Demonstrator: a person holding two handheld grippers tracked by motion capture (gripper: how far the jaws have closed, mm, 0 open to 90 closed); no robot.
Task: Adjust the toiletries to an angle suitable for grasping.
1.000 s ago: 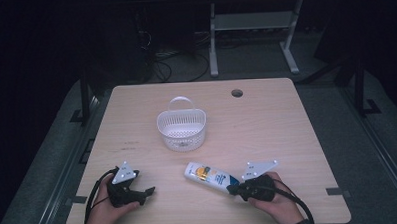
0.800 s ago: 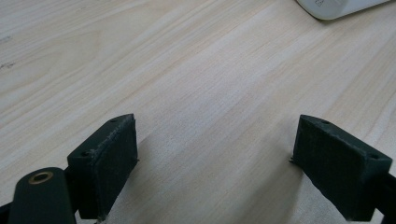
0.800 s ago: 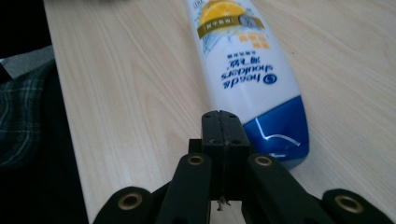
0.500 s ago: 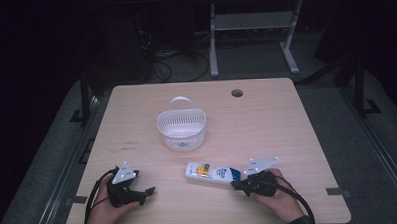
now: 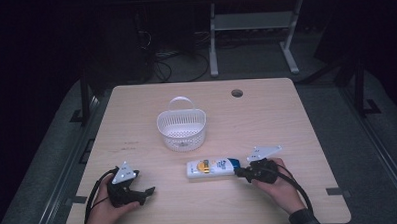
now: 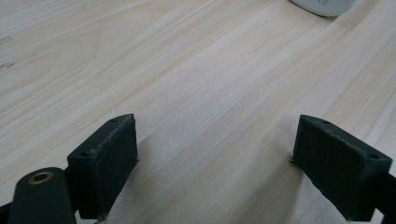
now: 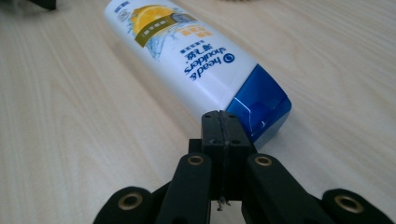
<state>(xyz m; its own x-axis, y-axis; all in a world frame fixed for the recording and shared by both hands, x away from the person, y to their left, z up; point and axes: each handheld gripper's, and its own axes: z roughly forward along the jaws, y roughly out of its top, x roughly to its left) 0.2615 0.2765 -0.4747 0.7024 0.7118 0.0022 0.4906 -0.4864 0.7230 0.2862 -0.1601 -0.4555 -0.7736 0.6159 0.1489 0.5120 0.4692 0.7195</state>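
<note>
On the table (image 5: 286,114), the basket (image 5: 181,128) stands at the centre, the bottle (image 5: 212,167) lies just near of it, with 2 grippers, left gripper (image 5: 148,191) and right gripper (image 5: 238,172), flanking near.

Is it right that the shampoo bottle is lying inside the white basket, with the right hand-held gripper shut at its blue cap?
Not quite. The shampoo bottle lies flat on the table, in front of the white basket, not inside it. The high view shows this. The right hand-held gripper is indeed shut at the blue cap.
</note>
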